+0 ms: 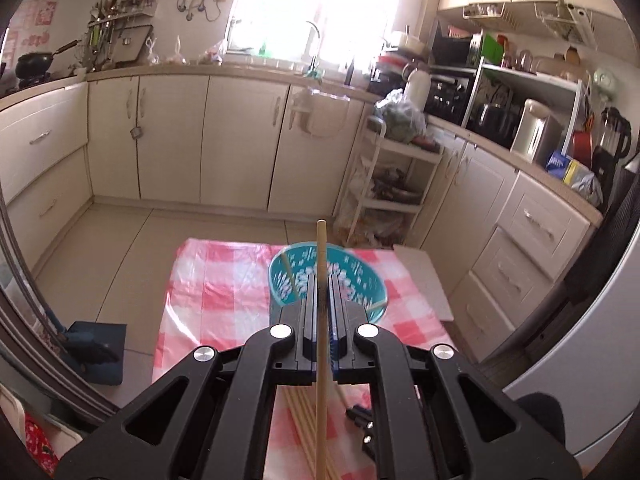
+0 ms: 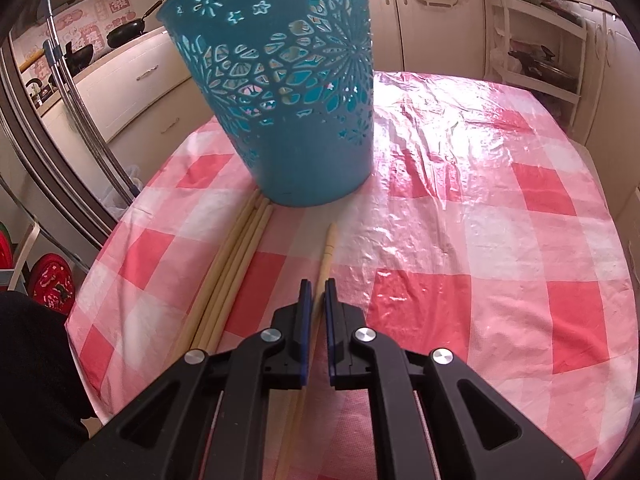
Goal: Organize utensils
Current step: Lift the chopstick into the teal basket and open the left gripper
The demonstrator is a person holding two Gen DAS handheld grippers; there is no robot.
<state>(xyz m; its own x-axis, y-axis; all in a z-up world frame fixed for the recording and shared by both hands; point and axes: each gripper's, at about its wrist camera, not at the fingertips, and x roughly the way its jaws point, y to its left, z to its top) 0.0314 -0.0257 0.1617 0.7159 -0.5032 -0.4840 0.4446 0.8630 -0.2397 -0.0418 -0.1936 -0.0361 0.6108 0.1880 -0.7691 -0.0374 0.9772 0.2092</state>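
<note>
Teal basket (image 1: 360,284) (perhaps two chopsticks (image 1: 289,276) inside)

Cream cabinets (image 1: 172,136), bright window (image 1: 316,4) (overexposed), tiled floor (image 1: 120,264)

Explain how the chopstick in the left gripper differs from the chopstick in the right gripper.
The left gripper holds its chopstick lifted off the cloth, tip above the teal basket; the right gripper pinches its chopstick while it lies flat on the checked cloth, tip short of the basket. The left chopstick's end is blunt; the right one's tapers. Both are pale wood, clamped between shut jaws.
</note>
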